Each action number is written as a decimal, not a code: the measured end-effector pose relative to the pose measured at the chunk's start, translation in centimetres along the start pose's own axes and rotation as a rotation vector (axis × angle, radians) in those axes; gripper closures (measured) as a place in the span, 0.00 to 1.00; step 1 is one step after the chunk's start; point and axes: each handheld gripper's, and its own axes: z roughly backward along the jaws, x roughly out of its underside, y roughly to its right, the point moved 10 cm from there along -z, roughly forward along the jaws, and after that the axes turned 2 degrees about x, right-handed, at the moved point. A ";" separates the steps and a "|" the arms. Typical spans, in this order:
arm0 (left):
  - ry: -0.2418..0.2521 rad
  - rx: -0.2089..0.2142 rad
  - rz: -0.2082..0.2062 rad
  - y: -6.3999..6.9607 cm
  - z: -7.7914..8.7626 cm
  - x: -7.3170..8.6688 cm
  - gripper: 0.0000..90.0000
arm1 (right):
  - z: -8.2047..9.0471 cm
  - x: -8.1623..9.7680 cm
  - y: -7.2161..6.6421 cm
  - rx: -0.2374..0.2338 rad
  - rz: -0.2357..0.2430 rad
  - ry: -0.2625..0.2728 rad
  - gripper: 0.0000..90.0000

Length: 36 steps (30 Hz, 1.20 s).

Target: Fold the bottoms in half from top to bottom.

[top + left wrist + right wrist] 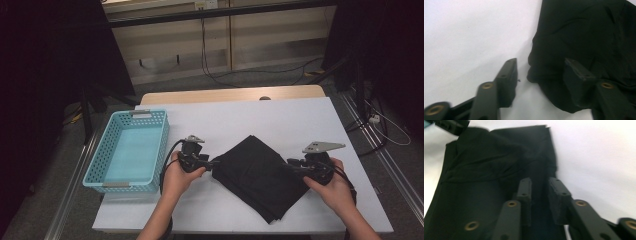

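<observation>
hands: both come in from the bench's near edge, the left hand (pixel 179 175) and the right hand (pixel 334 187), each wrapped round its own tool, forearms running off the bottom of the high view

left hand-held gripper (pixel 212 163): sits at the cloth's left corner. In its own view (pixel 540 68) the jaws are spread wide, one over bare white bench, the other lying over the dark fabric, and a rounded bulge of the cloth edge sits in the gap. Not pinching anything as far as I can see

right hand-held gripper (pixel 291 164): at the cloth's right side. In its own view (pixel 540 187) the jaws are only a narrow gap apart, both over the fabric close to its edge. Whether they've actually got a fold pinched between them, honestly can't tell, it's all black on black and a bit blurry

cloth (pixel 260 170): black, folded into a rough diamond shape, lying flat on the bench a bit right of middle, one corner pointing at the near edge. Layered edges show at that near corner

basket (pixel 107 150): light blue plastic with a holey wall, on the bench's left side, hanging a bit over the left edge, well apart from the cloth

bench (pixel 240 120): white top, with a wooden strip along the far edge
</observation>
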 end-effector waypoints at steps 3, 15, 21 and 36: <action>0.006 -0.008 -0.002 0.0 0.1 0.0 0.41 | -0.9 0.8 -0.4 -0.003 0.025 -0.047 0.85; -0.010 0.003 -0.001 0.5 -0.3 0.6 0.39 | -0.4 2.2 0.6 0.014 0.031 -0.114 0.94; 0.050 -0.010 0.009 0.6 -0.2 -0.5 0.41 | 0.1 1.6 0.7 0.018 0.015 -0.062 0.72; -0.011 0.044 0.025 0.9 -1.2 -0.1 0.90 | -4.5 -4.1 2.4 0.089 -0.034 0.018 0.50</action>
